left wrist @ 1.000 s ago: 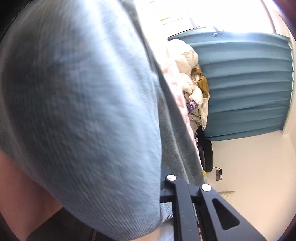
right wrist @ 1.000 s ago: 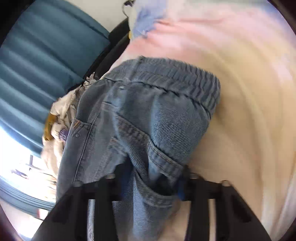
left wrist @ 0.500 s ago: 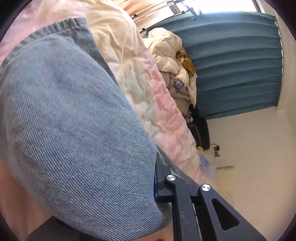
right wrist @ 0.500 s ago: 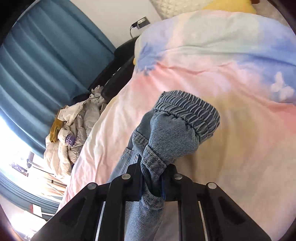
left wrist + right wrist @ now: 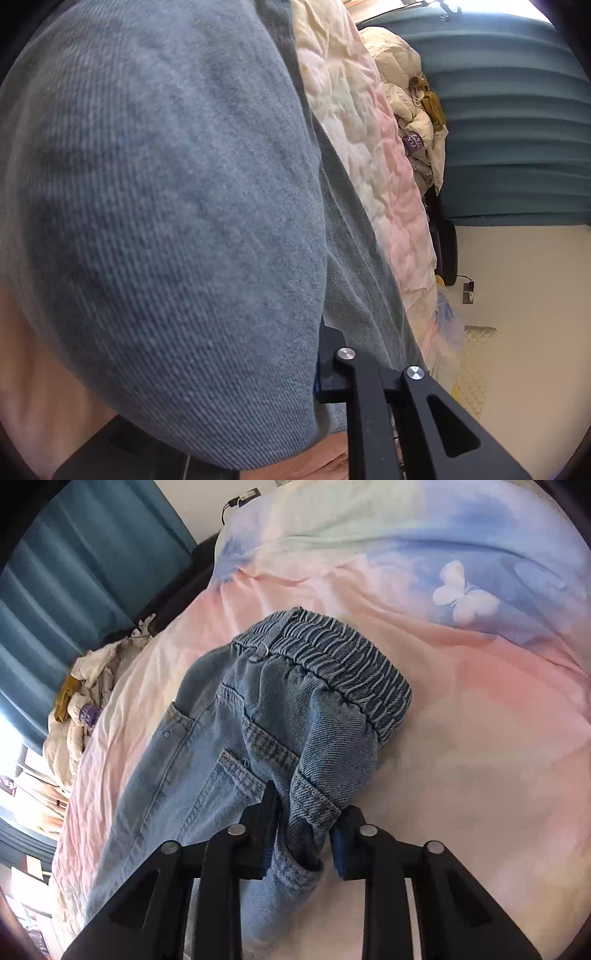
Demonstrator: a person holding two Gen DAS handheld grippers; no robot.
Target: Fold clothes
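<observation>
Half a second ago the right gripper (image 5: 304, 834) pinched a bunched fold of the jeans (image 5: 258, 738); now its jaws stand apart with the cloth loose between them, and the stretchy waistband (image 5: 332, 672) lies spread toward 12 o'clock. The jeans rest on the pink and blue bedcover (image 5: 480, 738), legs running to 7 o'clock. The left gripper (image 5: 332, 384) is hidden by denim, so I cannot tell if its jaws are shut. To fold well, lay the cloth flat, line up the edges and smooth the bumps.
</observation>
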